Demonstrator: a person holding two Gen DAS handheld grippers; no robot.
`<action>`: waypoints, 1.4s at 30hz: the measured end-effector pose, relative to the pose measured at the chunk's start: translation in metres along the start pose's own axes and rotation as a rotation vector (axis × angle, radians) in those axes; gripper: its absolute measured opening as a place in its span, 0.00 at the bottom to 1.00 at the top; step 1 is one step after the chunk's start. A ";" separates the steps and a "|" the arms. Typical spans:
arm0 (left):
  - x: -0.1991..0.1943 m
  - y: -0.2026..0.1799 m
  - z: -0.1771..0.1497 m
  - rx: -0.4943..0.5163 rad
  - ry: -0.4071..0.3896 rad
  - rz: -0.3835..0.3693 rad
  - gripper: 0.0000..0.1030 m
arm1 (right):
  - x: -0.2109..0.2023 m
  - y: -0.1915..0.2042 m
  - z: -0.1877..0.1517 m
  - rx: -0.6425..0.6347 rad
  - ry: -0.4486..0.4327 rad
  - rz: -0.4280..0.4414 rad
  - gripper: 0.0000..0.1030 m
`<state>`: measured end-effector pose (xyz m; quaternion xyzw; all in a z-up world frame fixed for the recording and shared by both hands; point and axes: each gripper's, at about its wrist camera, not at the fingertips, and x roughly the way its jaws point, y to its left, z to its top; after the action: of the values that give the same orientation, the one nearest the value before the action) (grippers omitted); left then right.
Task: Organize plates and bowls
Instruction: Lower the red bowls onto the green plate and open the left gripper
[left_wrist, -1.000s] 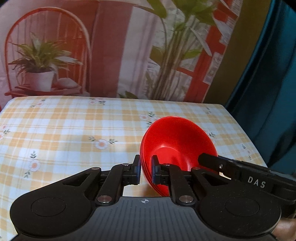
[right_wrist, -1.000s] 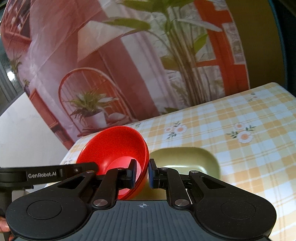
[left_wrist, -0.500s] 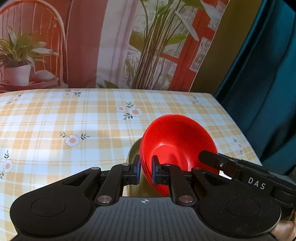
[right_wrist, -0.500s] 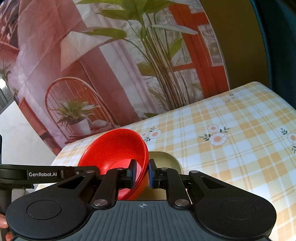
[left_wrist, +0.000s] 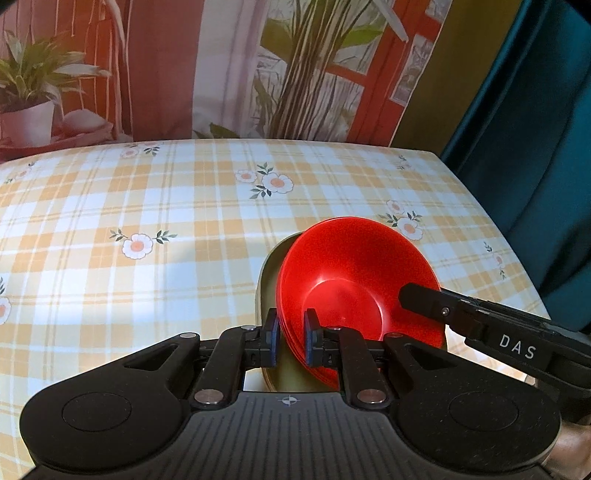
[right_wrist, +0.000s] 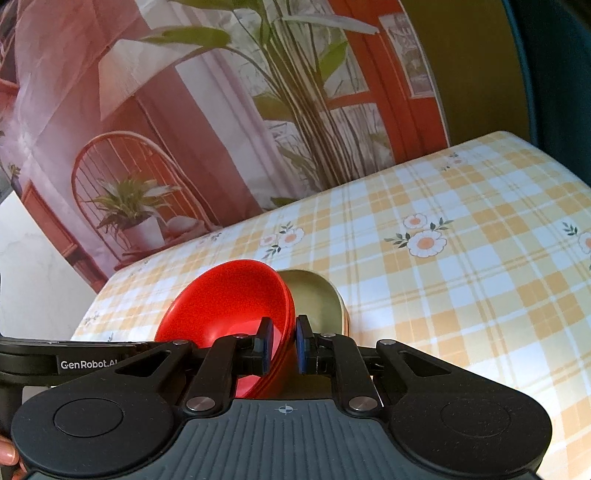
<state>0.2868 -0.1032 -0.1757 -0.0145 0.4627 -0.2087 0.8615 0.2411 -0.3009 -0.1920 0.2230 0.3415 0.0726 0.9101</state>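
Both hand-held grippers clamp the red bowls: the left hand-held gripper (left_wrist: 290, 341) pinches the near rim of the red bowls (left_wrist: 354, 284), and the right hand-held gripper (right_wrist: 281, 345) pinches the opposite rim, seen at (right_wrist: 229, 299) in its own view. Ridges below the rim suggest several bowls nested together, though the count cannot be told. Over the last second the pair has carried this stack from above bare cloth to directly over the olive dish (left_wrist: 267, 280), which sits on the checked counter (left_wrist: 147, 206); more of the dish now shows behind the red rim. The stack hangs tilted, and whether it touches the dish cannot be told. Judged from this, lowering into the dish is the step in hand. The innermost bowl is empty; the olive dish (right_wrist: 317, 295) shows no other contents.
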 end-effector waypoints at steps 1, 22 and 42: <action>0.000 0.000 0.000 0.002 0.000 0.001 0.14 | 0.000 0.000 0.000 0.000 0.001 0.000 0.12; 0.002 -0.004 -0.001 0.038 -0.008 0.031 0.15 | 0.002 0.001 0.001 -0.027 0.006 -0.002 0.12; -0.005 -0.009 -0.003 0.078 -0.024 0.042 0.27 | -0.005 0.014 0.008 -0.089 0.006 -0.031 0.21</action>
<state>0.2784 -0.1092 -0.1713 0.0260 0.4440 -0.2084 0.8711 0.2432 -0.2932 -0.1774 0.1766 0.3439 0.0744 0.9192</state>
